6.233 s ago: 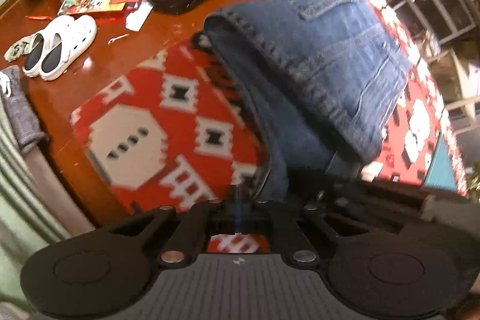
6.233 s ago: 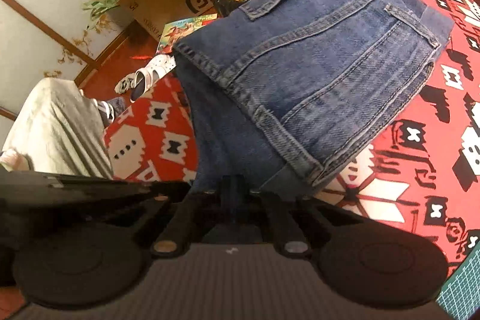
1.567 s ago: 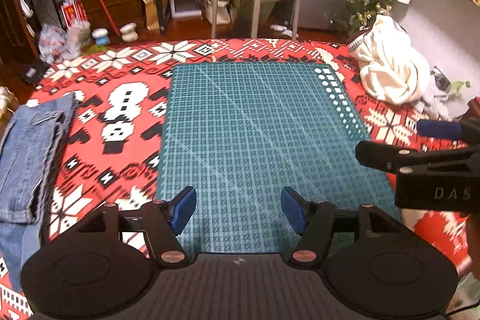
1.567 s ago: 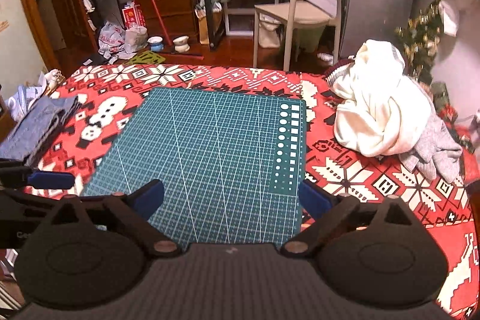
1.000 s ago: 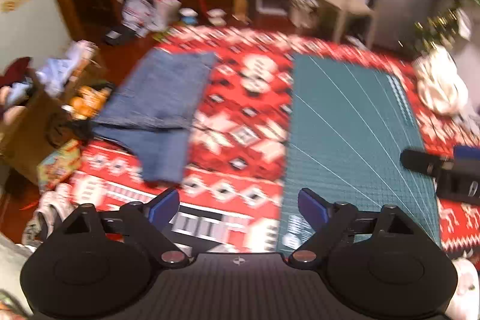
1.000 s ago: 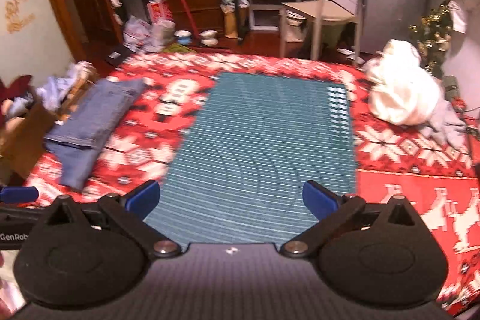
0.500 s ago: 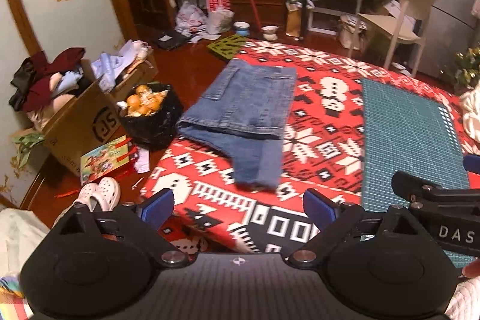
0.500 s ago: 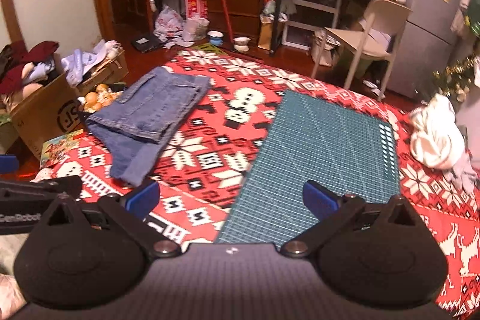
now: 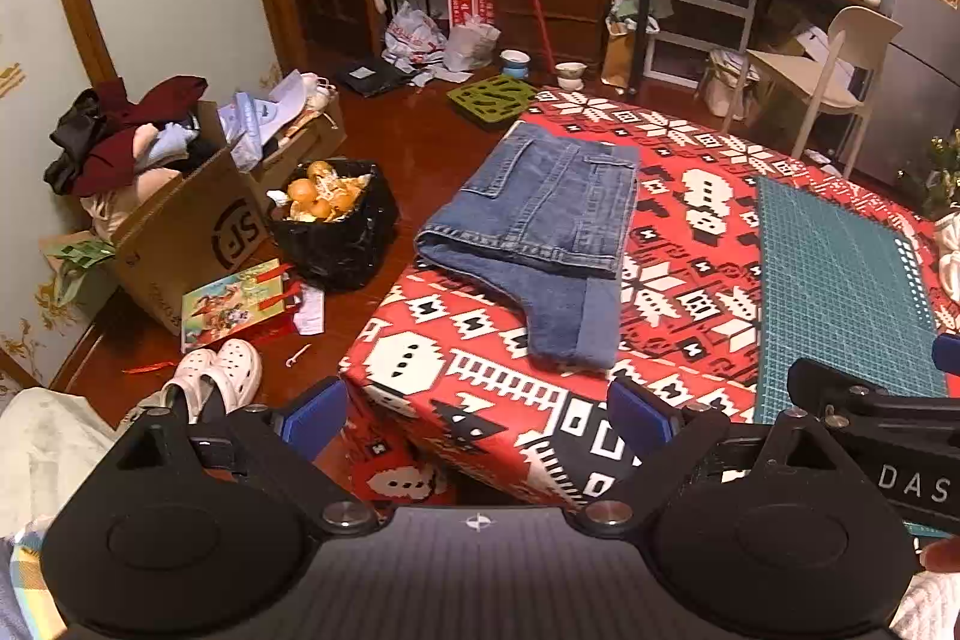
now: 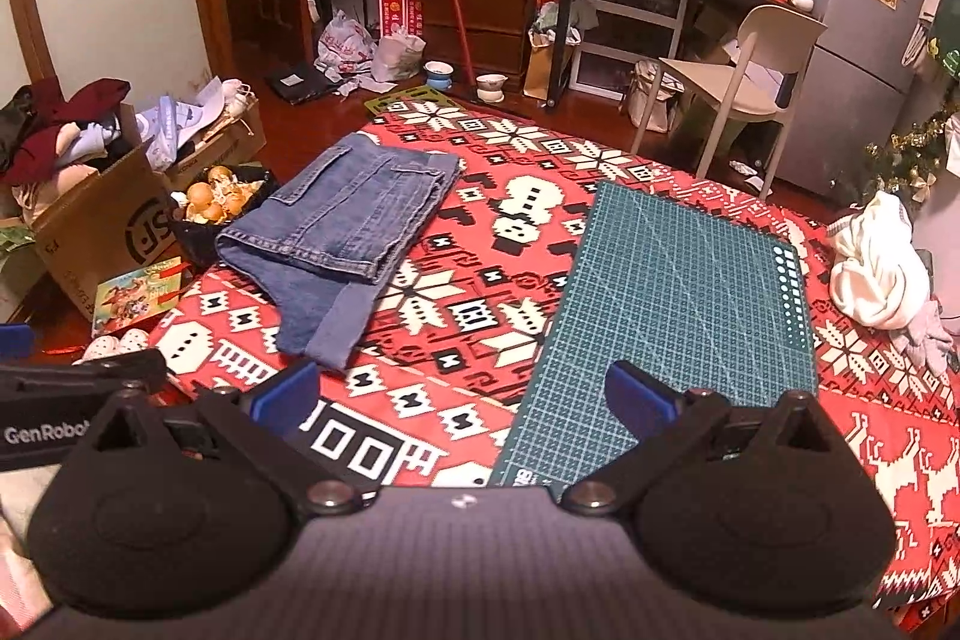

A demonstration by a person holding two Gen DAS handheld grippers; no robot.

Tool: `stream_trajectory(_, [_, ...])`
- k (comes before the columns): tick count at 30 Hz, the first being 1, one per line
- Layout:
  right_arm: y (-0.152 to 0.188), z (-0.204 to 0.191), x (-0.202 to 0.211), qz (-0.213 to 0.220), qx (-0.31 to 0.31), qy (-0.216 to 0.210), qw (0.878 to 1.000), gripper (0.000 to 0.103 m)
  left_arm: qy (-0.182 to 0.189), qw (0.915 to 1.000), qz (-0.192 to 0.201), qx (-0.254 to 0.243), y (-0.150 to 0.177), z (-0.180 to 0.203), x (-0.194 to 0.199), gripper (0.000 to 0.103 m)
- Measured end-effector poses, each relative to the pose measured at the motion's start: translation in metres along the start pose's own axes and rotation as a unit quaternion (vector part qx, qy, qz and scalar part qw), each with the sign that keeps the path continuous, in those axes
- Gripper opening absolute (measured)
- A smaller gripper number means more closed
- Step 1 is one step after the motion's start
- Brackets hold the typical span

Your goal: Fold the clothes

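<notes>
The folded jeans (image 10: pixel 354 244) are lying on the patterned cloth (image 10: pixel 480 316) near the table's left edge, with the cutting mat (image 10: pixel 678 304) lying well apart to their right. A heap of clothes (image 10: pixel 879 268) is sitting beyond the mat's right side, and a chair (image 10: pixel 738 70) is standing behind the table. On the floor to the left, a basket of fruit (image 9: pixel 336 226) is sitting between the table and a cardboard box (image 9: pixel 180 232), with slippers (image 9: pixel 222 376) lying nearer the camera.

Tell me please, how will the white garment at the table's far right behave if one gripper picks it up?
The white garment lies in a crumpled, rounded heap, so it is probably soft and would sag and unfold when lifted. It looks thick, likely somewhat heavy. A grey cloth lies against it and may drag along.
</notes>
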State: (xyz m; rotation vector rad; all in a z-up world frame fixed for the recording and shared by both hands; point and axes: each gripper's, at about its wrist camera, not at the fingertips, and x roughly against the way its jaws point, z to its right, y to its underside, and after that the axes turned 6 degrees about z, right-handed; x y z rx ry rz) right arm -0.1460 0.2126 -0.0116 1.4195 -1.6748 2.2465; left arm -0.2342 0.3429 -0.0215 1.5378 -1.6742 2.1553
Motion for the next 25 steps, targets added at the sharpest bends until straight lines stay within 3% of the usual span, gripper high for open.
stream_trajectory(25, [0.0030, -0.0039, 0.0043, -0.021, -0.005, -0.006, 1.000, 0.102, -0.011, 0.9999, 0.003, 0.000, 0.0029, -0.0082, 0.0064, 0.094])
